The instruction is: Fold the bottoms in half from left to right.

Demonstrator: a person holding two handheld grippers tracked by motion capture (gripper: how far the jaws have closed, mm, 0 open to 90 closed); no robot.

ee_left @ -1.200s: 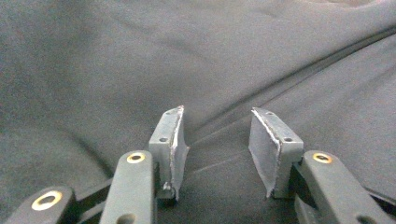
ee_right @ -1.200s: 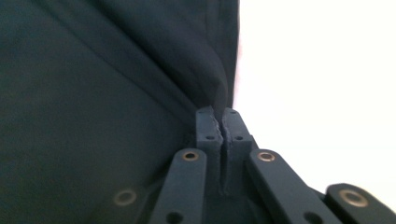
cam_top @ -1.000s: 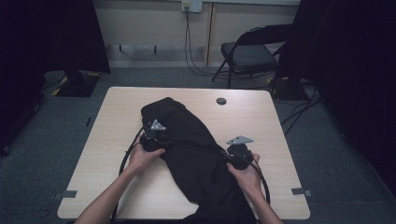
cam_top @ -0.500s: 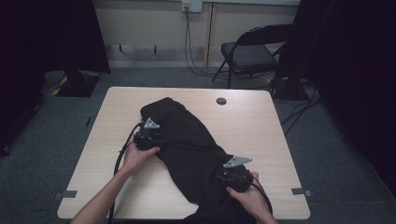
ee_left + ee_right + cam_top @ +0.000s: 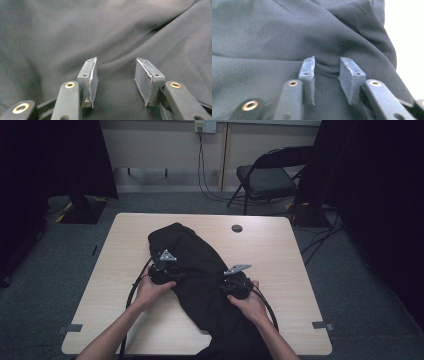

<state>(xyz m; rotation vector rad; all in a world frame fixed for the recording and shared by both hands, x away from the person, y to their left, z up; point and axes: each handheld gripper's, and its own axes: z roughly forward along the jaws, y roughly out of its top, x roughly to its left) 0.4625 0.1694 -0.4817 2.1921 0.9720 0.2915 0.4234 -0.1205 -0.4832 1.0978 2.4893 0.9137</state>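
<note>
A black cloth (image 5: 200,270) lies in a long heap on the table (image 5: 280,255). Its long way runs slantwise, from the far left down to the near edge, where some of it hangs off by the person's body. A small round hole (image 5: 237,228) sits in the table top, far from the work.

The left gripper (image 5: 162,270) rests on the left side of the cloth, about halfway along it. In the left gripper view its jaws stand apart, with a soft fold of cloth (image 5: 115,67) lying in the gap but not pinched. These jaws have just been opening a little.

The right gripper (image 5: 235,282) sits on the right side of the cloth, a bit nearer to the person. In the right gripper view its jaws are also apart, over a little ridge of cloth (image 5: 327,67) that neither pad squeezes. They too have just been opening. Bare table (image 5: 407,37) shows bright just past the cloth's edge on the right of that view.

So both grippers are let go, and the cloth lies right under each one — nothing to reach for. What matters next, I think, is the slant. The hands sit on either side of the long heap, so pulling them apart would spread the cloth sideways.
</note>
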